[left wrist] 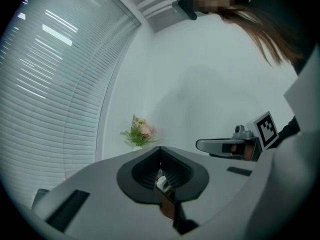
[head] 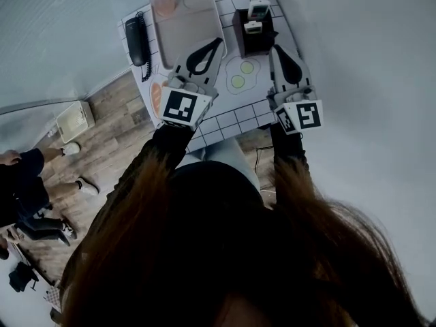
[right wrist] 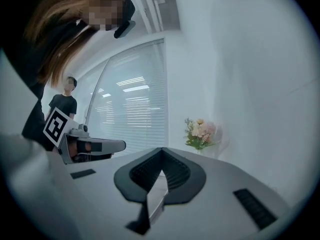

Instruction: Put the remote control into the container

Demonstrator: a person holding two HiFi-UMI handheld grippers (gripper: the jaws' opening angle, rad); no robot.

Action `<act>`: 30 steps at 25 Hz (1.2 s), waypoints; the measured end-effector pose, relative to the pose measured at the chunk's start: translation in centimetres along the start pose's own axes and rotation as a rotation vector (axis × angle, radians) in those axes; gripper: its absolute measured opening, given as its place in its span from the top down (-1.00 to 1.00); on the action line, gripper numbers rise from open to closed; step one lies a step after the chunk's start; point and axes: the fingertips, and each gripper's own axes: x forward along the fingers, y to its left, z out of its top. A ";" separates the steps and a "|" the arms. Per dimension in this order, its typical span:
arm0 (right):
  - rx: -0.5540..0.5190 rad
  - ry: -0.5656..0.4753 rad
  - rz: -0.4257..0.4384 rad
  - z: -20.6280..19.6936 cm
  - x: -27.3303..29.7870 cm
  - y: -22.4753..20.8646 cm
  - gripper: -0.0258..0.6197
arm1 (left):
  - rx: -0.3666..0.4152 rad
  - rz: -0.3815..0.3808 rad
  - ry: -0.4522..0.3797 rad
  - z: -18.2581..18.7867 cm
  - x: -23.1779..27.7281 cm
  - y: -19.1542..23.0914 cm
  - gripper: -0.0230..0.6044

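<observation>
Pale slim remote control (head: pixel 259 9) upright in the dark box-shaped container (head: pixel 255 44) at the far side of the table, top end poking above the rim. Second pale handset (head: pixel 253 26) just in front of it, in the same box. Judged placed, or very nearly so.

Right gripper (right wrist: pixel 161 150) near the box on its near side, held above the cloth, jaws pressed together with nothing between them. Left gripper (left wrist: pixel 160 149) over the near end of a grey rectangular tray (head: pixel 182 36), jaws likewise closed and empty.

Black elongated handset (head: pixel 136 39) flat at the left edge of the white grid-patterned cloth (head: pixel 231 122), well apart from the box; possibly another remote, not clear.

Main risk: clipping the tall-standing remote or nudging its box with the nearby right gripper, tipping either over. Lesser risk: the black handset left out, should it also belong in the box.
</observation>
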 end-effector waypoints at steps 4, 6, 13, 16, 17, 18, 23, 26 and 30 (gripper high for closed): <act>0.002 -0.006 -0.011 0.5 -0.7 2.4 0.86 | 0.003 -0.004 -0.004 0.5 -2.3 0.0 0.90; 0.005 -0.004 -0.018 0.6 -1.0 3.5 0.86 | 0.006 -0.008 -0.007 0.7 -3.4 0.0 0.90; 0.017 0.008 -0.042 0.7 -2.1 6.4 0.87 | 0.010 -0.023 -0.004 0.5 -6.5 -0.2 0.90; 0.014 0.012 -0.046 0.7 -2.5 7.4 0.87 | 0.024 -0.032 -0.006 0.7 -7.2 -0.4 0.90; 0.013 0.014 -0.047 0.7 -2.6 7.6 0.87 | 0.029 -0.037 -0.007 0.9 -7.4 -0.5 0.90; 0.011 0.016 -0.046 0.7 -2.7 7.9 0.87 | 0.038 -0.043 -0.007 1.0 -7.6 -0.7 0.90; -0.004 0.023 -0.035 0.9 -2.8 8.9 0.87 | 0.028 -0.063 -0.013 1.1 -8.3 -1.4 0.90; -0.008 0.023 -0.044 1.1 -3.0 8.9 0.87 | 0.032 -0.068 -0.014 1.3 -8.5 -1.7 0.90; -0.011 0.025 -0.051 1.2 -3.3 9.1 0.87 | 0.058 -0.077 -0.026 1.8 -8.6 -2.2 0.90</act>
